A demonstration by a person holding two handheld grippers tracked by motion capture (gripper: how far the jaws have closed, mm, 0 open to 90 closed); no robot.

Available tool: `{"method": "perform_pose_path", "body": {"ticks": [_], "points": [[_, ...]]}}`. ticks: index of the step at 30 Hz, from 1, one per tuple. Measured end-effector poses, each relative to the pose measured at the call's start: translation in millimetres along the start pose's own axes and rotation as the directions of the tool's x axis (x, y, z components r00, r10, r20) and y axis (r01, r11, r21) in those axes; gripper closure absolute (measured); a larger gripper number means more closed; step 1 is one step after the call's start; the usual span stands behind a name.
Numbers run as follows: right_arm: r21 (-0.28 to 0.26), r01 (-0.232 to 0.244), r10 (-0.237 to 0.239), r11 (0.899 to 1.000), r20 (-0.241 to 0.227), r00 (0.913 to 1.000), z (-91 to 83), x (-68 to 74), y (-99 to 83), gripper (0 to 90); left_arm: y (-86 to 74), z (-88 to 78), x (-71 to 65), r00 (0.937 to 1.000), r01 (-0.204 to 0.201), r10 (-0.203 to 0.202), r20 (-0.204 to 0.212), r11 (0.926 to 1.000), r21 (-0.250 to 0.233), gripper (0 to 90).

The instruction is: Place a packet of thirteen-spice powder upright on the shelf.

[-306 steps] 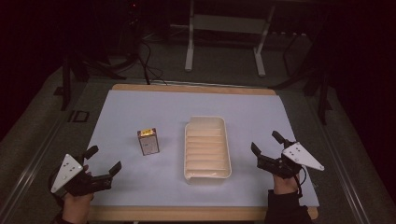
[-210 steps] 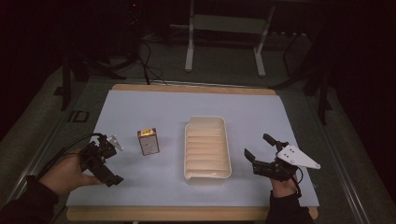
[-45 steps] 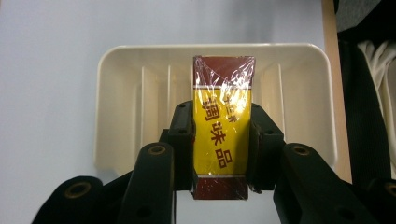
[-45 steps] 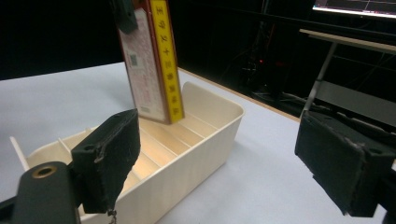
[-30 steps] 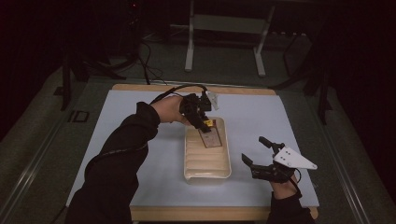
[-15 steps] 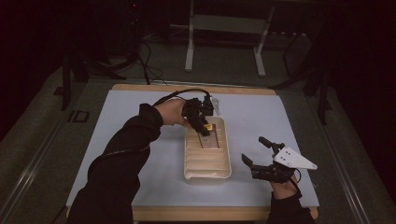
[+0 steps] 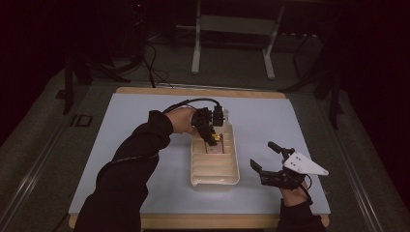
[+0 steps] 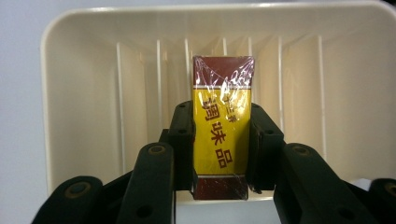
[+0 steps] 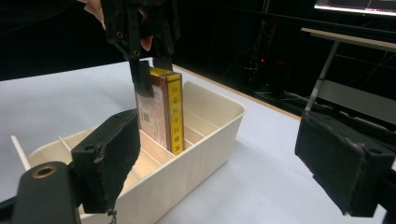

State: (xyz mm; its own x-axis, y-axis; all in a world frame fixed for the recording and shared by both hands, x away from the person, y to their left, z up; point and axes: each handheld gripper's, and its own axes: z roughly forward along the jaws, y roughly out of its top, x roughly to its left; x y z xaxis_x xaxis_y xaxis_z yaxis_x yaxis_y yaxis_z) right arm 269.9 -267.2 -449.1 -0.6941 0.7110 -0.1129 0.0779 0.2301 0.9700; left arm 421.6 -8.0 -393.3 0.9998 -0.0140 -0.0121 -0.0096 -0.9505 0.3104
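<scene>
Left tongs (image 8: 219,154) are pinching the yellow seasoning box (image 8: 222,126) by its long sides, holding it upright so it slots between the tray (image 7: 231,171) dividers. Right tongs (image 7: 270,162) sit spread and empty beside the tray.

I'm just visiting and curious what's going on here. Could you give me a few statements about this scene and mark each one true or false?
1. The left claw grips a yellow and dark red box. True.
2. The box lies flat on the table beside the tray. False: it stands upright inside the cream tray, between its dividers.
3. The right claw is open and holds nothing. True.
4. The right claw is reaching into the tray. False: it sits apart, beside the tray.
5. The tray stands on a white mat. True.
</scene>
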Motion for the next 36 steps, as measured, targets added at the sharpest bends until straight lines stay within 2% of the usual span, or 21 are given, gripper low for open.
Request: {"method": "perform_pose_path", "body": {"ticks": [6, 10, 16, 22, 24, 25, 27, 30, 36], "points": [[-0.001, -0.005, 0.005, 1.0, 0.0, 1.0, -0.1, 0.1, 0.0, 14.2, 5.0, 9.6, 0.3, 1.0, -0.001, 0.001, -0.003, 0.9995, 0.032, 68.4], [-0.002, -0.003, 0.003, 1.0, -0.001, 1.0, -0.2, 0.1, 0.0, 14.1, 7.4, 11.4, 0.6, 1.0, -0.003, 0.003, 0.0, 0.9997, 0.023, 68.4], [-0.002, -0.004, 0.004, 1.0, -0.003, 1.0, 0.1, 0.1, 0.0, 14.1, 10.4, 16.3, 0.9, 1.0, -0.007, 0.007, 0.0, 0.9999, -0.015, 67.8], [-0.001, -0.006, 0.006, 1.0, -0.003, 1.0, -0.2, 0.1, 0.1, 14.1, 13.4, 16.9, 1.4, 1.0, -0.003, 0.003, 0.001, 1.0, -0.004, 67.0], [-0.001, -0.006, 0.006, 1.0, -0.003, 1.0, -0.4, 0.0, 0.2, 14.2, 13.7, 16.6, 1.5, 0.9998, -0.003, 0.003, 0.02, 1.0, -0.003, 64.8], [-0.004, -0.004, 0.004, 1.0, -0.002, 1.0, -0.7, -0.2, 0.3, 14.1, 13.8, 17.0, 1.4, 0.9997, 0.003, -0.003, 0.023, 1.0, 0.001, 60.1], [-0.004, -0.005, 0.005, 1.0, -0.001, 1.0, -0.9, -0.3, 0.4, 14.2, 13.2, 17.6, 1.5, 0.9996, 0.013, -0.013, 0.025, 0.9999, 0.008, 58.6], [-0.004, -0.005, 0.005, 1.0, -0.001, 1.0, -0.8, -0.2, 0.5, 14.2, 11.1, 15.8, 2.3, 0.9994, 0.031, -0.031, 0.018, 0.9995, 0.005, 51.1], [-0.003, -0.004, 0.004, 1.0, -0.003, 1.0, -0.5, 0.3, 0.5, 14.1, 5.0, 3.6, -0.1, 0.9985, 0.054, -0.054, 0.002, 0.9982, -0.024, 51.0]]}}
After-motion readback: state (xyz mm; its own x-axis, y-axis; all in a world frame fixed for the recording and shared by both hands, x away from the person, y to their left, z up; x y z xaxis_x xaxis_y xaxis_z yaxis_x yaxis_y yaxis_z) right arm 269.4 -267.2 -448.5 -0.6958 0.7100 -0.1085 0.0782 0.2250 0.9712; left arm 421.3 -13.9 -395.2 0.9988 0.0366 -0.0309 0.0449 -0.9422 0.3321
